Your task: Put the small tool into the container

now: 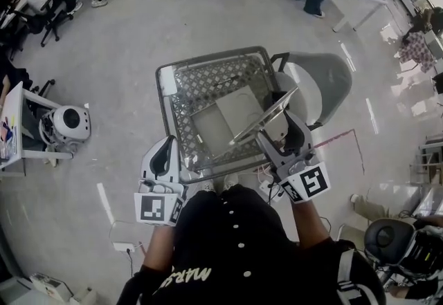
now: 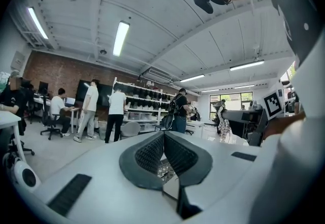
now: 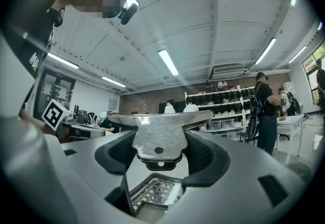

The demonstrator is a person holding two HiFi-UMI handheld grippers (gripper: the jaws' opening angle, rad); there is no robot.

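Right gripper (image 1: 282,129) pinching shiny flat metal tool (image 1: 266,115), tool angled above grey mesh basket cart (image 1: 208,58), probably lined up for drop-in. Left gripper (image 1: 165,148) jaws pressed together, empty, idle by near rim.

Bright, even light from ceiling tubes (image 2: 121,37) over you. Glare streaks on the glossy floor (image 1: 367,117) to your right; glints on the small tool (image 3: 152,134). Shadows soft. Heavy fisheye bend and dark corners in both gripper views; nearest surfaces blur.
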